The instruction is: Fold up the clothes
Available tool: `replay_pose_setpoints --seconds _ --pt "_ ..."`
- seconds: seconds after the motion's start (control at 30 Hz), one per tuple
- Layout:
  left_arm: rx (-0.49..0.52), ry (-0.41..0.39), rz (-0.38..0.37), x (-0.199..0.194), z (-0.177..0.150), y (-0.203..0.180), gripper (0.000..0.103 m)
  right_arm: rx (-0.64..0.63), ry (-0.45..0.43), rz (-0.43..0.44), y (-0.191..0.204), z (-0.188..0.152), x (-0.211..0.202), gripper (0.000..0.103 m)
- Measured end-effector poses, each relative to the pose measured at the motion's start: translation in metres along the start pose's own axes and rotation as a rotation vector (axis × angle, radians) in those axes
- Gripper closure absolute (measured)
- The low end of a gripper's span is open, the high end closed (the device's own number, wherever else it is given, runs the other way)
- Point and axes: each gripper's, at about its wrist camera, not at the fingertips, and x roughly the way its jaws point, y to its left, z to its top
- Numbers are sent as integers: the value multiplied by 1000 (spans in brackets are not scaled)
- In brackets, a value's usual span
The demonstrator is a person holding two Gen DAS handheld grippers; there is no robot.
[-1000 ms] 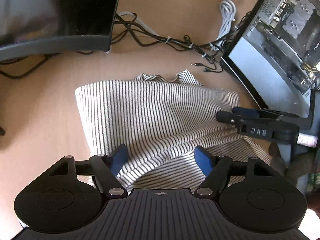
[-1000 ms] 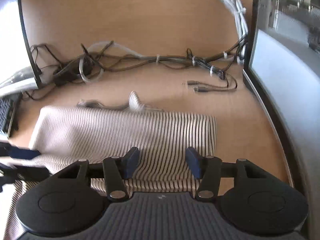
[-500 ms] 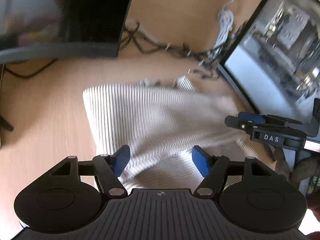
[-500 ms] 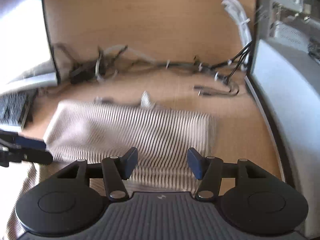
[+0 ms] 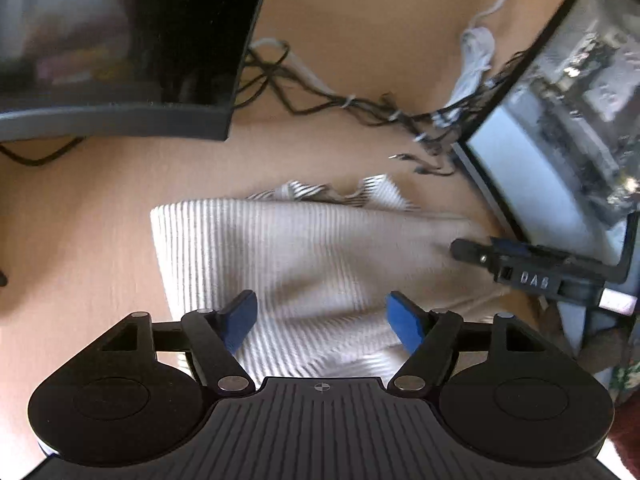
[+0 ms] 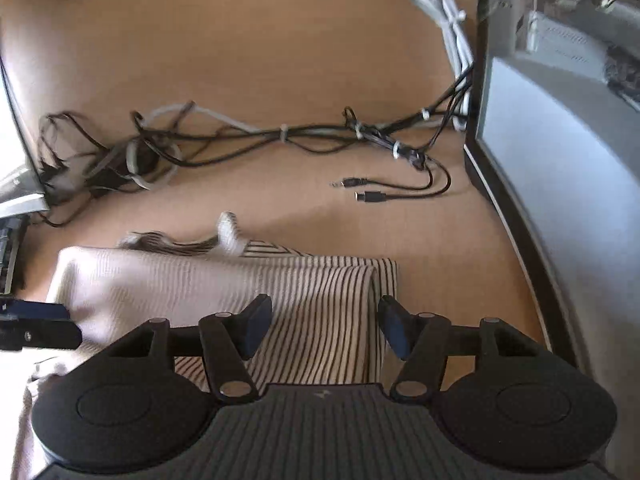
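left gripper (image 5: 322, 316): jaws released, above striped garment (image 5: 288, 256)
right gripper (image 6: 322, 326): jaws released
garment: folded, frame centre, on desk (image 6: 248, 52)

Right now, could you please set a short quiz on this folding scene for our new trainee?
1. True or false: the left gripper is open, with the striped garment showing between its blue fingers.
2. What lies on the desk beyond the garment? A) bundled cables B) a stack of plates C) a pair of shoes
3. Fill in: the right gripper is ____, holding nothing.

Key: 1 true; 2 A; 3 open.
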Motion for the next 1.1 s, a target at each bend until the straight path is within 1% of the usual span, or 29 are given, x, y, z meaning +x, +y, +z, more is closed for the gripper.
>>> replay_pose_setpoints --seconds 0.03,0.1,0.17,0.2,0.23,0.27,0.3,0.33,0.4,0.43,0.5,0.57,0.6,0.67,0.7,0.73,0.83,0.87,0.9,0.93,0.97,1.0,1.03,1.07,1.1 --pt "11 -3 -12 -5 -1 -1 26 -12 -14 2 2 -3 -9 43" --pt "23 7 -27 -9 -8 -1 26 -22 0 16 4 -13 -16 43" --pt "36 45 -8 -4 -18 3 26 -29 24 32 7 -24 -22 43" --pt "47 58 4 -1 -24 6 29 -36 44 28 8 -30 -19 42" --pt "61 52 6 -3 -26 5 29 -44 71 16 8 -36 -14 42" --pt "75 45 7 -6 -27 4 29 -26 86 19 5 -38 -11 41" --pt "71 26 2 -13 -25 4 27 7 94 33 0 -37 -12 41" --pt "66 7 -3 -21 -22 5 23 32 95 41 -4 -33 -15 41" --pt "28 -40 -14 -34 -15 16 16 37 65 45 -4 -24 -19 41" --pt "-9 -52 -15 -38 -9 25 15 29 62 49 -1 -18 -12 41" --pt "-91 -49 -3 -36 -1 43 16 13 56 59 6 -8 0 41" --pt "-156 -36 35 -29 3 56 18 -4 49 69 13 2 13 40" --pt "-176 -32 41 -26 4 59 18 -12 46 74 17 7 19 40" --pt "-190 -32 27 -22 5 58 18 -28 40 84 24 18 32 41" --pt "-184 -30 25 -20 6 54 18 -37 37 89 27 23 38 46" --pt "-172 -29 29 -20 6 50 17 -45 34 94 31 28 44 54" --pt "-163 -39 35 -28 4 43 15 -70 24 108 41 43 63 55" --pt "-174 -47 29 -34 2 45 14 -78 21 113 45 48 69 55" --pt "-192 -57 19 -42 -1 47 13 -87 28 117 47 50 77 60" --pt "-211 -66 7 -51 -4 49 12 -92 47 126 47 49 86 71" --pt "-232 -75 -12 -59 -7 52 11 -100 53 135 47 49 91 73" --pt "-258 -84 -40 -67 -10 54 8 -112 49 141 48 49 93 78" --pt "-290 -92 -84 -75 -15 59 8 -124 45 146 49 50 95 85" --pt "-322 -99 -130 -83 -19 63 7 -131 39 158 50 51 93 87" --pt "-349 -104 -170 -87 -21 66 6 -134 32 174 51 52 89 97"
